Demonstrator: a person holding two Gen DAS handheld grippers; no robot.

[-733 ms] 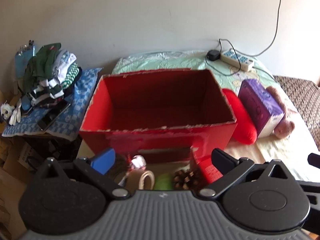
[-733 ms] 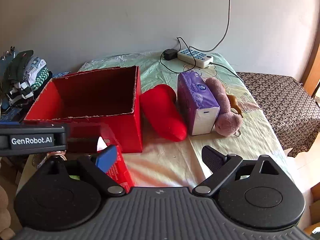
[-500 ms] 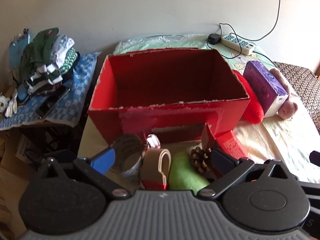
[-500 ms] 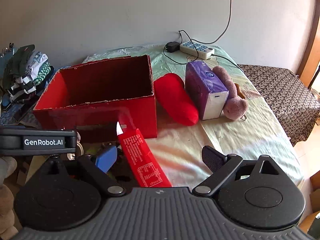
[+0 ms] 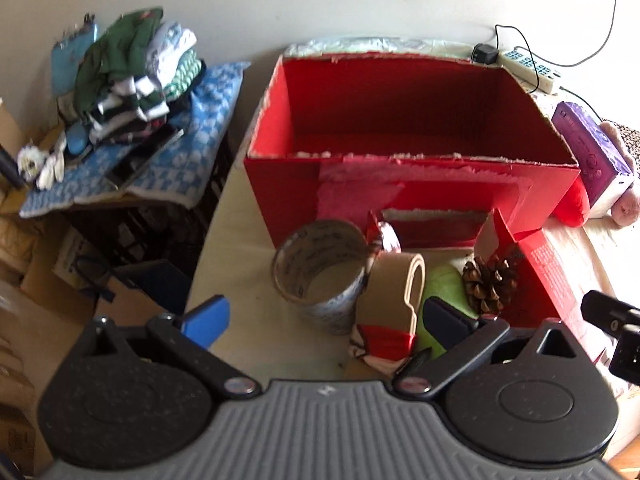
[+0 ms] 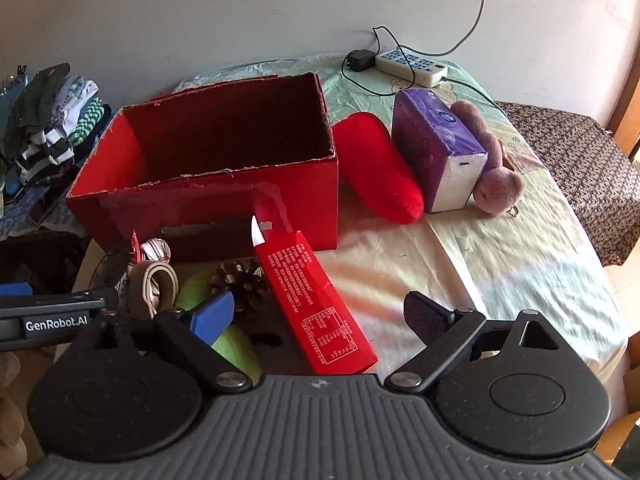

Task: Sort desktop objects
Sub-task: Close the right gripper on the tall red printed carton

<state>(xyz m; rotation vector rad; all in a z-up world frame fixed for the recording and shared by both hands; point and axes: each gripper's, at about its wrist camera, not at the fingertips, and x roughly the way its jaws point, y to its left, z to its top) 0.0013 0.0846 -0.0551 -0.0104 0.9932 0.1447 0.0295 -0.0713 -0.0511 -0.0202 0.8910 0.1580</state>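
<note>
A big open red box (image 5: 408,184) (image 6: 208,200) stands on the table with nothing visible inside. In front of it lie a wide roll of clear tape (image 5: 320,268), a brown tape roll (image 5: 394,288) (image 6: 154,284), a green object (image 5: 444,288) (image 6: 232,344), a pine cone (image 5: 490,280) (image 6: 240,280) and a long red carton (image 6: 316,304) (image 5: 548,276). My left gripper (image 5: 324,318) hangs open above the tape rolls, gripping nothing. My right gripper (image 6: 320,312) is open over the red carton, apart from it.
Right of the box lie a red plush (image 6: 376,168), a purple tissue pack (image 6: 440,152) and a pink plush toy (image 6: 492,160). A power strip (image 6: 412,62) with cables sits at the back. Folded clothes (image 5: 128,80) are piled on a blue checked cloth (image 5: 180,152) at left.
Both grippers have tilted downward and pulled back, so the tape rolls, pine cone, green object and red carton in front of the box have come into fuller view. Both stay open.
</note>
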